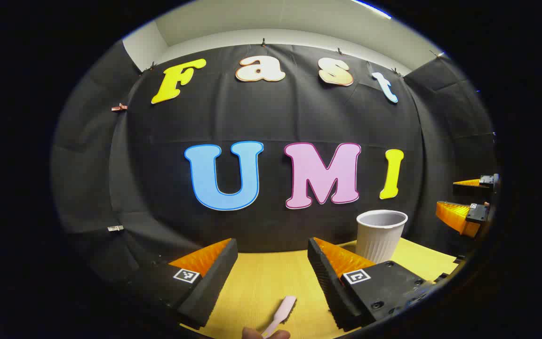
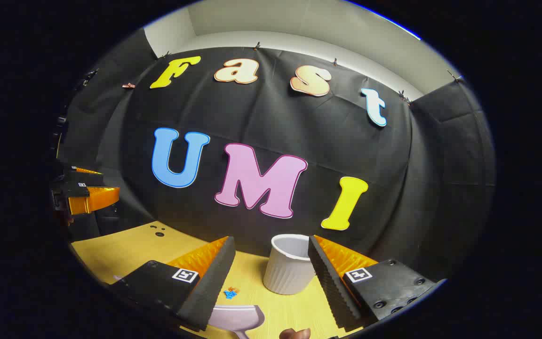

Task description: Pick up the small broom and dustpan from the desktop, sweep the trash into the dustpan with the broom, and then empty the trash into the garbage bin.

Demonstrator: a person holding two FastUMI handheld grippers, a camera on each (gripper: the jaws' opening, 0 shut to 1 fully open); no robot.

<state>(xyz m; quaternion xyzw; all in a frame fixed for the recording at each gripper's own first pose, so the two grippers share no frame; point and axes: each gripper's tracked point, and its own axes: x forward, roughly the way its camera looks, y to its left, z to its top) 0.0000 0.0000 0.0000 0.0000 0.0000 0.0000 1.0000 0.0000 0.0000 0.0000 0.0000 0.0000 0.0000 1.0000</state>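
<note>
Nearest in my left gripper view, my left gripper (image 1: 271,278) hangs above the yellow wood-grain desktop (image 1: 261,282) with its fingers spread wide and nothing between them. Just below that gap lies a pale pink flat plastic handle with a toothed edge (image 1: 281,313), which I take for the small broom, though I cannot tell for sure; a fingertip (image 1: 252,333) shows at the bottom edge next to it. Farther off, to the right, a white ribbed plastic garbage bin (image 1: 380,234) stands upright on the desktop near the black cloth wall (image 1: 158,188). At the far right edge the other gripper (image 1: 468,202) floats above the table.

In my right gripper view, my right gripper (image 2: 271,278) is likewise released, fingers well apart, empty. Close under it sits the pale lilac plastic dustpan (image 2: 236,316), lying on the desktop, with a fingertip (image 2: 294,334) near the bottom edge. Just beyond the pan are small blue and orange trash scraps (image 2: 230,293). Farther on stands the bin, partly behind my right finger. At the far left the left gripper hovers, and small dark specks (image 2: 158,230) lie on the desktop below it.
</note>
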